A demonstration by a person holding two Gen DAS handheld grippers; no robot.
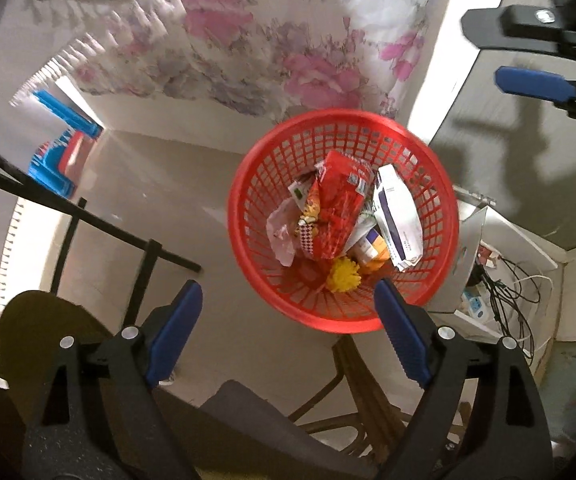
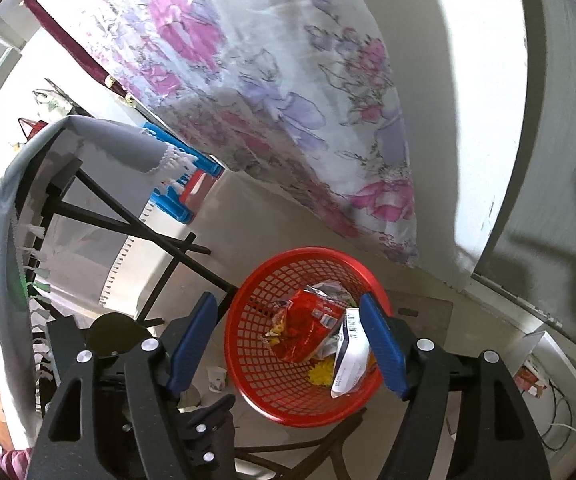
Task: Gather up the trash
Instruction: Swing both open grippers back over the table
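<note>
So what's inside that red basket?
The basket holds a red snack bag, a white packet, a yellow lump and crumpled wrappers. Whatever lies beneath them is covered.

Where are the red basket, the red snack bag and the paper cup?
red basket (image 1: 248,216): left wrist view, left mesh wall.
red snack bag (image 1: 338,208): left wrist view, bag middle.
paper cup (image 2: 217,379): right wrist view, cup side.

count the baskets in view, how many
1: a red basket on the floor below both open grippers, also seen from the right wrist, holding a red wrapper and a white packet. Others may be out of view.
</note>
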